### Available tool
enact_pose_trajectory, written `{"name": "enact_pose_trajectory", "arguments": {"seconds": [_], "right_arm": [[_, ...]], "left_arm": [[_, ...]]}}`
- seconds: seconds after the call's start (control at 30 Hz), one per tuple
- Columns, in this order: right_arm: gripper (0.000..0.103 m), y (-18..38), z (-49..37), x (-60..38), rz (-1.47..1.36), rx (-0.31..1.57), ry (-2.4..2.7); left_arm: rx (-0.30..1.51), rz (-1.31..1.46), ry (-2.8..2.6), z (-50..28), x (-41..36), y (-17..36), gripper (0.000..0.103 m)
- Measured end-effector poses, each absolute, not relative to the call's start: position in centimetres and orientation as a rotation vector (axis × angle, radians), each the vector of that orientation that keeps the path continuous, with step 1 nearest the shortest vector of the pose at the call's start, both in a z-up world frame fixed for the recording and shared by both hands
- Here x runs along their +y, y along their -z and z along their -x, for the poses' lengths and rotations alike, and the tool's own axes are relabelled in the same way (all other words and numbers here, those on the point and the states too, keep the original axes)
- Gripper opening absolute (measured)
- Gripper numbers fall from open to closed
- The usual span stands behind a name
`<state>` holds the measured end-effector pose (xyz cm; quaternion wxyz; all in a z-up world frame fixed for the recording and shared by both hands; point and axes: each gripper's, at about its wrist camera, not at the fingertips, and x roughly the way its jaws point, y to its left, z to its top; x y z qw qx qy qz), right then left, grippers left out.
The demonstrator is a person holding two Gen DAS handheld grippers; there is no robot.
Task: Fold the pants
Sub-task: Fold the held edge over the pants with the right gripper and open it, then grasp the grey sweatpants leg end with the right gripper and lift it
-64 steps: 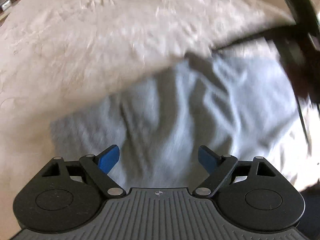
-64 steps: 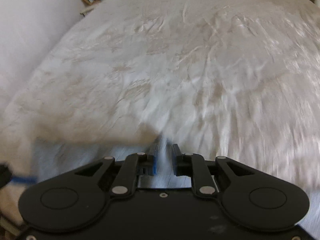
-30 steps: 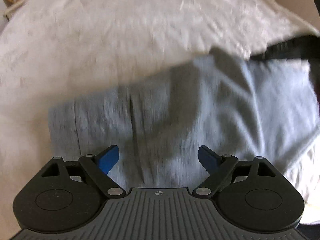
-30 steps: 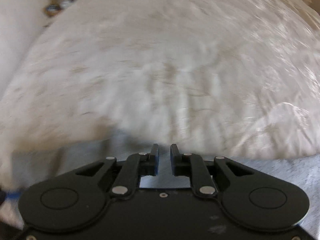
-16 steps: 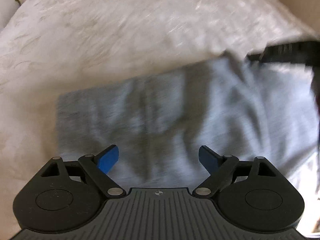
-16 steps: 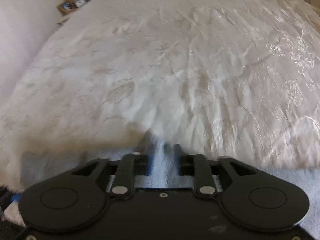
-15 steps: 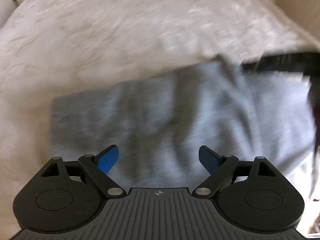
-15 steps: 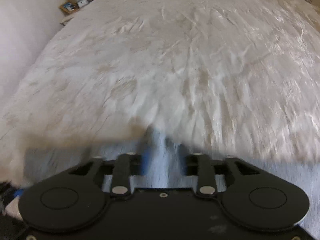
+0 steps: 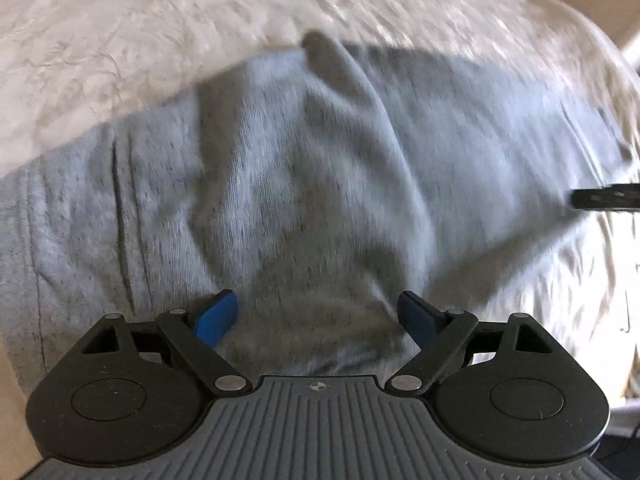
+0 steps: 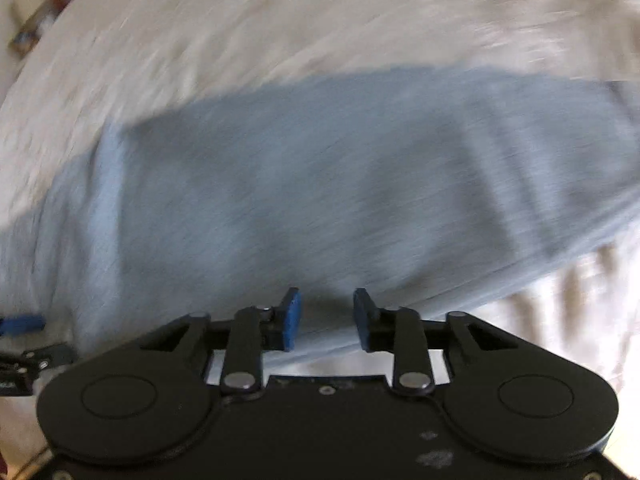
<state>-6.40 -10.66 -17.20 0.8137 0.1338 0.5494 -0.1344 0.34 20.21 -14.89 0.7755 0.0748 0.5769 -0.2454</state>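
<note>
Grey pants (image 9: pixel 320 160) lie folded and rumpled on a cream bedspread (image 9: pixel 160 20), one fold corner sticking up at the far edge. My left gripper (image 9: pixel 318 312) hovers just above them, pointing steeply down, open wide with nothing between its blue pads. In the right wrist view the pants (image 10: pixel 320 180) fill the middle as a blurred grey band. My right gripper (image 10: pixel 327 316) is over their near edge. Its jaws are closing but still apart, and no cloth is pinched between them. A dark part of the right gripper (image 9: pixel 604 198) shows at the right edge of the left view.
The embroidered bedspread (image 10: pixel 240 20) stretches far beyond the pants. A shelf with small items (image 10: pixel 28 36) sits at the far left corner. The left gripper's blue pad (image 10: pixel 20 324) peeks in at the left edge. The bed's edge runs at far right (image 9: pixel 628 40).
My right gripper let go of the cloth it pinched and swung sideways, so the pants now fill its view. The left gripper shifted over the pants, still open.
</note>
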Motion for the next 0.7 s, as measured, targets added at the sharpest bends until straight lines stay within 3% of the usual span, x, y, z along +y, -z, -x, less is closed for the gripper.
{"name": "enact_pose_trajectory", "arguments": {"seconds": [0.37, 0.7], "right_arm": [[0.042, 12.7, 11.5, -34.9, -0.549, 0.900, 0.701], [0.045, 14.5, 13.0, -44.2, -0.651, 0.904, 0.677]], "left_arm": [[1.288, -0.167, 0.452, 0.0, 9.1, 16.4, 0.088], [1.287, -0.238, 0.444, 1.6, 0.9, 16.2, 0.088]]}}
